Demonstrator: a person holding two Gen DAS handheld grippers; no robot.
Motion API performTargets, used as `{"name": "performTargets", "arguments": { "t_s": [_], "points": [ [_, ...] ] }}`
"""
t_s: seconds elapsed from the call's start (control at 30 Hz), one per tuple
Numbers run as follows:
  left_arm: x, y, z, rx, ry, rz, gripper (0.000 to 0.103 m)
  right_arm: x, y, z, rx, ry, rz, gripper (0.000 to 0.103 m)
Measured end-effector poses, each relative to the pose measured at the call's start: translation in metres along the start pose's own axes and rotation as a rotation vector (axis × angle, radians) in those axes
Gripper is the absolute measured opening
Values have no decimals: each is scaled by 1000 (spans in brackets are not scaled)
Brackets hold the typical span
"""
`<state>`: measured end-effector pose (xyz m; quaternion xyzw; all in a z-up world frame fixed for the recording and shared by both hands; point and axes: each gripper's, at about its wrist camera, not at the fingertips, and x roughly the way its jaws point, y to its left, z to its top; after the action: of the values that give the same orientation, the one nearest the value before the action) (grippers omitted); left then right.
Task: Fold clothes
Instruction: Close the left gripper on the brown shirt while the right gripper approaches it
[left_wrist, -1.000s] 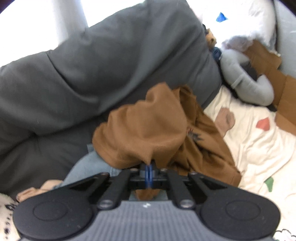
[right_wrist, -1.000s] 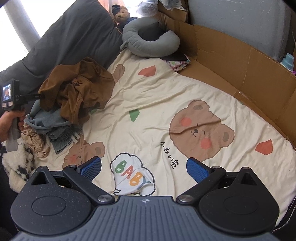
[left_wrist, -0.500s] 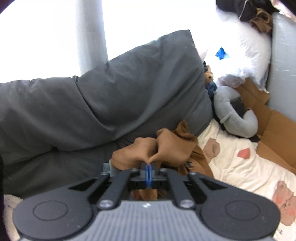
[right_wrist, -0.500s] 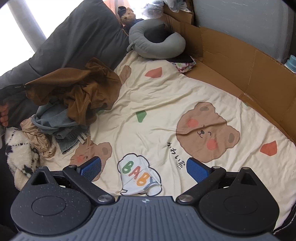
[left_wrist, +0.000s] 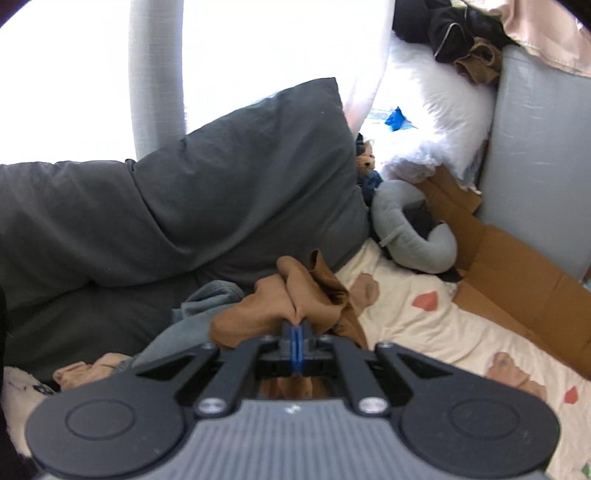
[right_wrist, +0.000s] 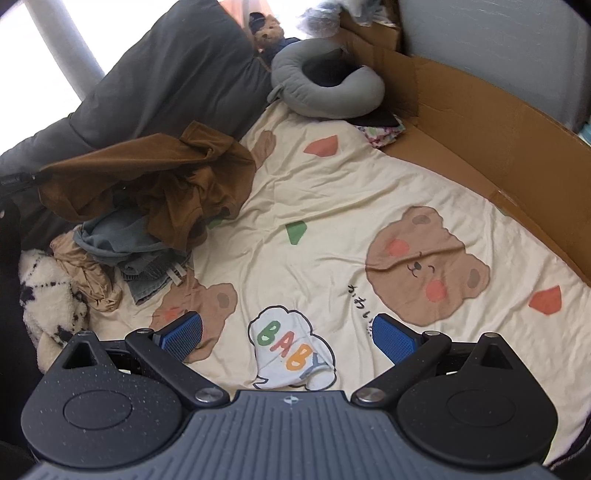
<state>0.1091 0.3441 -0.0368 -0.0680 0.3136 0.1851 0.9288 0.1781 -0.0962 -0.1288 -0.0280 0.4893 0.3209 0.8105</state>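
Observation:
My left gripper (left_wrist: 295, 326) is shut on a fold of a brown garment (left_wrist: 280, 299), held up off the clothes pile. From the right wrist view the same brown garment (right_wrist: 155, 173) stretches leftward to the left gripper (right_wrist: 35, 177) at the picture's left edge, its lower part still draped on the pile. Below it lie a blue-grey denim piece (right_wrist: 125, 243), a tan cloth (right_wrist: 88, 269) and a white fluffy item with black marks (right_wrist: 48, 295). My right gripper (right_wrist: 288, 334) hovers open over the cream bear-print blanket (right_wrist: 332, 206), nothing between its blue pads.
A large dark grey pillow (left_wrist: 221, 199) lies behind the pile. A grey neck pillow (right_wrist: 325, 85) and a small teddy bear (right_wrist: 267, 31) sit at the far end. Cardboard sheets (right_wrist: 498, 140) line the right side against a grey wall (left_wrist: 535, 166).
The left gripper has risen and pulled back with the brown garment, drawing it up and out from the pile. The right gripper has stayed in place.

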Motion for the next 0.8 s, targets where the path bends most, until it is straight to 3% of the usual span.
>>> {"name": "performTargets", "arguments": {
  "t_s": [0.17, 0.53, 0.6, 0.8],
  "points": [
    [-5, -2, 8, -4, -17, -12, 1, 36, 16, -2, -13, 40, 48, 100],
    [4, 15, 22, 23, -38, 21, 1, 121, 61, -11, 87, -32, 233, 99],
    [8, 21, 26, 29, -44, 22, 1, 138, 67, -11, 101, -40, 251, 86],
    [20, 37, 39, 62, -59, 40, 1, 194, 78, -11, 197, -88, 343, 80]
  ]
}}
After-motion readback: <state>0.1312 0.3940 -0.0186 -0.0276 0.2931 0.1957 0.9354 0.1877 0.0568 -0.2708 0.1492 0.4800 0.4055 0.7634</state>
